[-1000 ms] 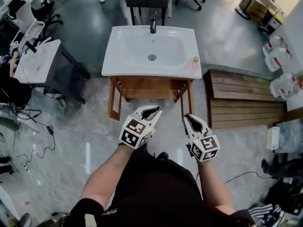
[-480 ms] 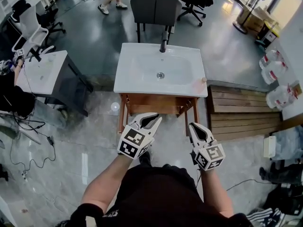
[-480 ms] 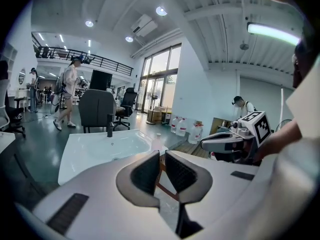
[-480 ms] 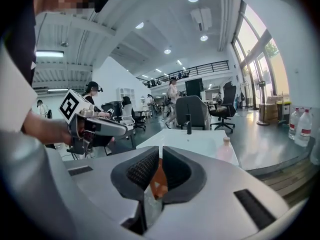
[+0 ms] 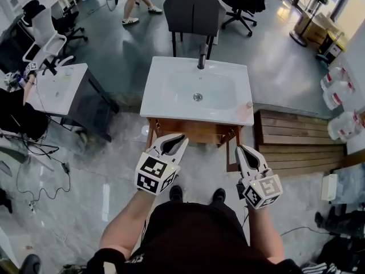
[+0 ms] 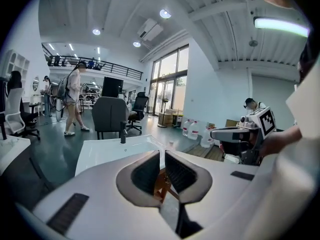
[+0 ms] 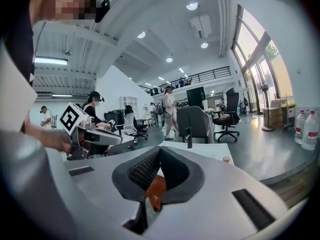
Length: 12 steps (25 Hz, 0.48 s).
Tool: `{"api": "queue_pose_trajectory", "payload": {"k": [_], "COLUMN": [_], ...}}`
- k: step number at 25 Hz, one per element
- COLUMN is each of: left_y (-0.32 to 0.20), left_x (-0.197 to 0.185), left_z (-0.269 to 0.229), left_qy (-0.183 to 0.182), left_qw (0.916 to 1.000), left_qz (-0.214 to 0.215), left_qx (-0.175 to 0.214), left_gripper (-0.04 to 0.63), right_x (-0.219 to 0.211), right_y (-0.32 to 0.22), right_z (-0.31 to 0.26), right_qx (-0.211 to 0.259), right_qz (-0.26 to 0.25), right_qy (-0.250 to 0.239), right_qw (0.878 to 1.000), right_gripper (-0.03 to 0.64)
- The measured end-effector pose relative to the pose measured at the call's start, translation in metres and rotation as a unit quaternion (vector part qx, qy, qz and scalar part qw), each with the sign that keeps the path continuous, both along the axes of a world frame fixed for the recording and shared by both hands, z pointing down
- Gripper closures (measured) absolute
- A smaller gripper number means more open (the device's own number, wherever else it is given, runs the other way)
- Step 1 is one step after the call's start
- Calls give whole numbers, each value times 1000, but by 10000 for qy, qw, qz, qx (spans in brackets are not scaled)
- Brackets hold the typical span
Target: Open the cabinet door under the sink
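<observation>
**Head view:** the cabinet [image 5: 194,128] sits under the white sink [image 5: 171,104], at 12 o'clock from both hands. The left gripper [image 5: 181,140] hangs near its 7 o'clock corner and the right gripper [image 5: 244,150] near its 5 o'clock corner. Neither touches the wood. From above I cannot tell whether a door leaf stands ajar, and no handle shows.

**Left gripper view:** the left gripper [image 6: 162,153] has just been closing to a narrow slit with nothing in it. Cabinet wood [image 6: 161,184] shows beyond.

**Right gripper view:** the right gripper [image 7: 159,149] has just closed, jaws pressed together and empty, with wood [image 7: 155,191] past them.

The step probably goes best by dropping one hand well below the basin rim and spreading its jaws first. It should then pinch the door's free edge and pull along the hinge arc.
</observation>
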<state>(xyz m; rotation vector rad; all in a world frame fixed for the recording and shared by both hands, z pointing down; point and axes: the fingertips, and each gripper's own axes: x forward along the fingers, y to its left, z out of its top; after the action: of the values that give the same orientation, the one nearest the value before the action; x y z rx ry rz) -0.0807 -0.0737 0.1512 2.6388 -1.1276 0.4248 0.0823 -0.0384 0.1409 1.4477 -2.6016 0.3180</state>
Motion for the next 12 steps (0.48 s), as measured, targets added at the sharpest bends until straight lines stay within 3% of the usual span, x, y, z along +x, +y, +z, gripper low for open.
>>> {"api": "queue_pose_trajectory", "payload": {"k": [12], "left_y": [-19], "left_x": [65], "left_z": [-55], "left_qy": [93], "left_qw": [9914], "left_qz": [-1237], "left_qx": [419], "left_gripper": [551], "right_x": [105], "right_y": [-33], "right_z": [-48], "right_qx": [654], "right_qz": [-896], "right_qy": [187], "right_qw": [9937], "right_gripper": [603]}}
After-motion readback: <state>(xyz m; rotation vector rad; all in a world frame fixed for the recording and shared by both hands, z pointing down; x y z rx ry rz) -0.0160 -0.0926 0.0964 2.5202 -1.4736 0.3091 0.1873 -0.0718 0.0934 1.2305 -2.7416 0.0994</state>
